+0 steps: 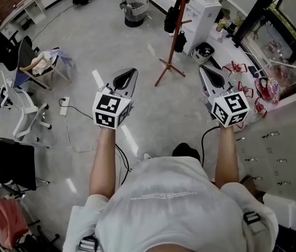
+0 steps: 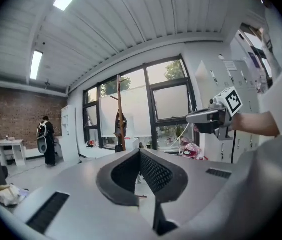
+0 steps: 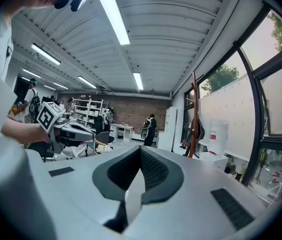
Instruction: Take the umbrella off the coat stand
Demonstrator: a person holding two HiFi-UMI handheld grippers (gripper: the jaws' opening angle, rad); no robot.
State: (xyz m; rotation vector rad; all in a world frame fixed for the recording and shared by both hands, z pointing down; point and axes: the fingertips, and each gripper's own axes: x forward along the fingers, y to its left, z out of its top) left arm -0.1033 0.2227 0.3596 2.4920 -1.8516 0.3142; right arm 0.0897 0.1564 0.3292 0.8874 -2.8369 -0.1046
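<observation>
Reddish-brown wood marked the coat stand [image 1: 175,35], which stood on the pale floor [image 1: 111,30] well ahead of the left gripper [image 1: 129,73] and the right gripper [image 1: 207,72], roughly between the lines along which they pointed. Dark shapes hung from its pegs. The smaller bundle, low on the side nearer the right gripper, looked to us like the folded umbrella [image 1: 180,41], though we could not be certain. We held both grippers out side by side, nearly level and far from touching anything. The left gripper's jaws were pressed together at their tips with nothing between them, and the right gripper's jaws met in the same way, also empty. Beyond the stand, further from the right gripper, stood a white cabinet [image 1: 207,12]. A waste bin [image 1: 135,12] sat far ahead of the left gripper.
</observation>
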